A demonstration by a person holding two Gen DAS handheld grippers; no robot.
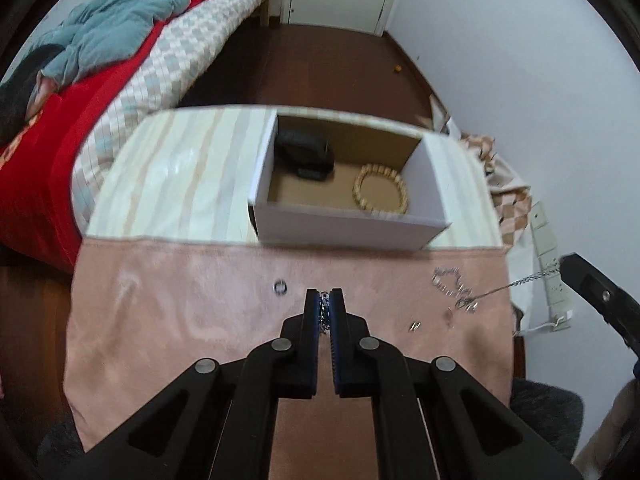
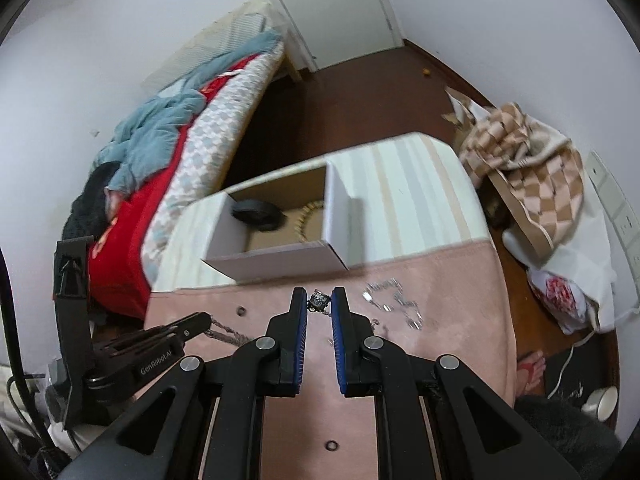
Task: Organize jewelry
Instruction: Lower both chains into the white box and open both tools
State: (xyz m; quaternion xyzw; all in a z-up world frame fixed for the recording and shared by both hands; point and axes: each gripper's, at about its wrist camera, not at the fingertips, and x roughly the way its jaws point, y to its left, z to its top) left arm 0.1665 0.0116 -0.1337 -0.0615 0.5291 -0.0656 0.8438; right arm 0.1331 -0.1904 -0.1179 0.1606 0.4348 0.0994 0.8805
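My left gripper (image 1: 324, 295) is shut on a silver chain (image 1: 322, 320) above the pink cloth (image 1: 180, 320). It also shows in the right wrist view (image 2: 206, 322), with the chain (image 2: 228, 334) hanging from it. My right gripper (image 2: 319, 294) is shut on the end of a second silver chain (image 2: 319, 301); in the left wrist view (image 1: 564, 266) that chain (image 1: 520, 282) stretches taut to a heap of chain (image 1: 454, 286) on the cloth. An open white box (image 1: 344, 228) behind holds a gold bead bracelet (image 1: 380, 192) and a black object (image 1: 306, 152).
A small dark ring (image 1: 280, 287) and two tiny metal pieces (image 1: 414, 326) lie on the cloth; another ring (image 2: 332, 446) lies near me. A bed (image 1: 80, 120) stands left, a checked blanket (image 2: 532, 168) and bags right. The table has a striped cover (image 1: 180, 172).
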